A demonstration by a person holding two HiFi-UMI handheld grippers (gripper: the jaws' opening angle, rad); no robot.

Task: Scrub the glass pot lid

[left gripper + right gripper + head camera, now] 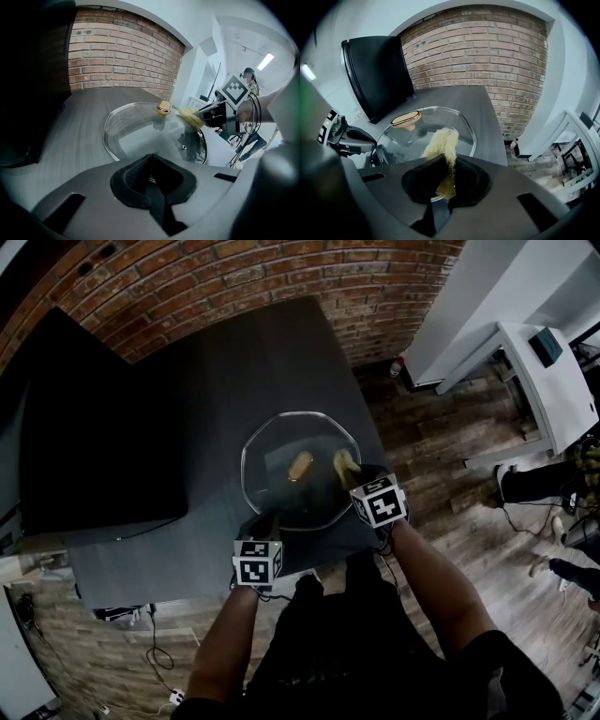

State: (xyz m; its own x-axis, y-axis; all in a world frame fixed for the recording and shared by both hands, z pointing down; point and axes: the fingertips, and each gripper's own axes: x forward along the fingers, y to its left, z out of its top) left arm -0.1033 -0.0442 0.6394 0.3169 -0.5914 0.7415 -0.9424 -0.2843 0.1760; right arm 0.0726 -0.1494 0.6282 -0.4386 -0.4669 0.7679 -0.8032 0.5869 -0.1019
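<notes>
The glass pot lid [281, 451] lies on the dark grey table [216, 381], its gold knob [300, 466] near the middle. My left gripper [271, 524] is at the lid's near edge, and in the left gripper view its jaws [150, 174] are shut on the lid's rim [108, 140]. My right gripper [352, 476] is shut on a yellow fibrous scrubber [345, 461]. The scrubber [442, 143] rests on the lid's glass [461, 123], right of the knob [406, 118]. From the left gripper view the scrubber [188, 115] touches the glass just beside the knob [164, 107].
A large black flat box [94, 446] takes up the table's left side. A brick wall [234, 277] runs behind the table. Both grippers are by the table's near edge [216, 577]. A white desk [553, 381] stands on the wooden floor to the right. A dark round thing [199, 146] shows under the lid's right side.
</notes>
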